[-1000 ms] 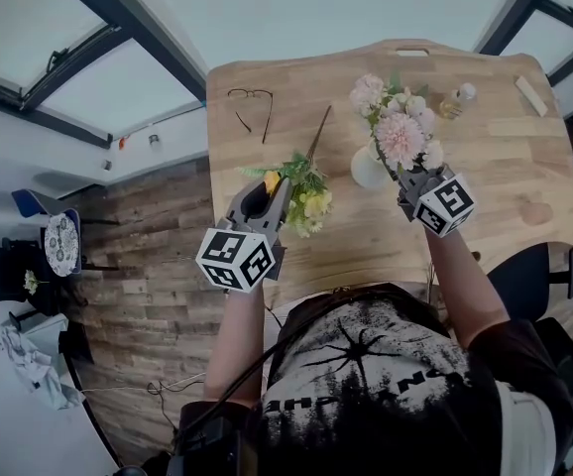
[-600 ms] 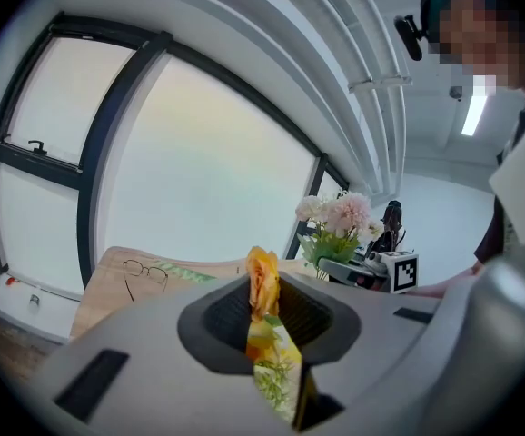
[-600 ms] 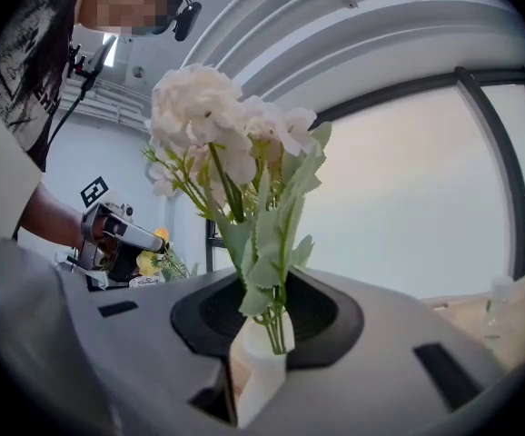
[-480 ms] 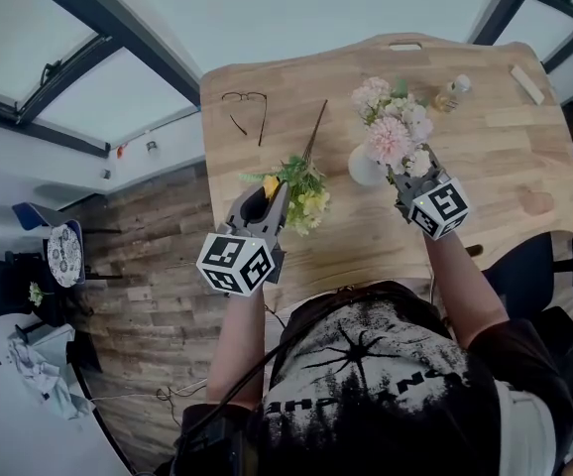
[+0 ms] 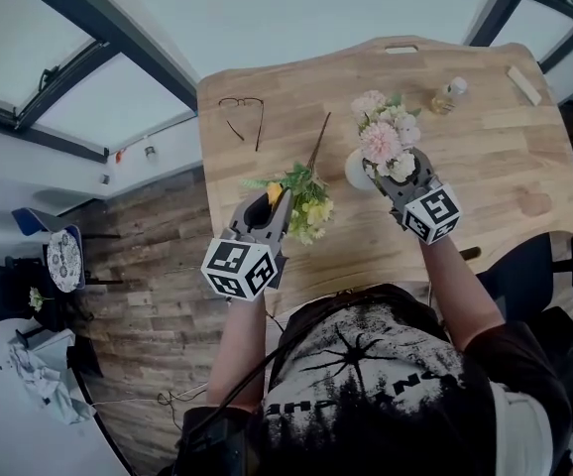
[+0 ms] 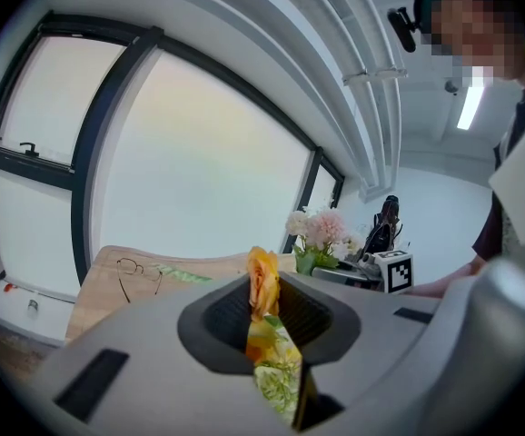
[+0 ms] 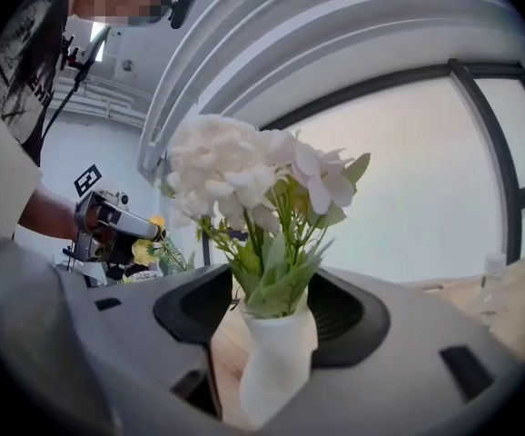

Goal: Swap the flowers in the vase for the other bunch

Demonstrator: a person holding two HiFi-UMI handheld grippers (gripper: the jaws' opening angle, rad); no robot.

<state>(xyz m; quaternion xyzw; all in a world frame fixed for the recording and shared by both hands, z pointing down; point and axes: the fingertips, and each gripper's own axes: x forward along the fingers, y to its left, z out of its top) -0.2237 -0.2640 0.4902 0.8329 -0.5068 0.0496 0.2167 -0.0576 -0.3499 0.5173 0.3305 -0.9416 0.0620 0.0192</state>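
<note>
A pink and white bunch [image 5: 384,137] stands in the small white vase [image 5: 356,170] on the wooden table [image 5: 495,167]. My right gripper [image 5: 388,170] sits level at the vase, its jaws opening. In the right gripper view the vase [image 7: 276,361] and the bunch [image 7: 244,175] stand between the jaws with gaps on both sides. My left gripper [image 5: 275,201] is shut on a yellow and green bunch [image 5: 304,196], held above the table left of the vase with its long stem pointing away. An orange bloom [image 6: 263,280] shows between the left jaws.
A pair of glasses [image 5: 242,107] lies at the table's far left. A small bottle [image 5: 448,95] and a pale wooden block [image 5: 524,82] sit at the far right. A dark chair [image 5: 539,266] stands by the table's right near edge.
My right gripper has sunk with the pink and white bunch, which now sits lower in the vase, and its jaws have come apart. The left gripper and its bunch have stayed put.
</note>
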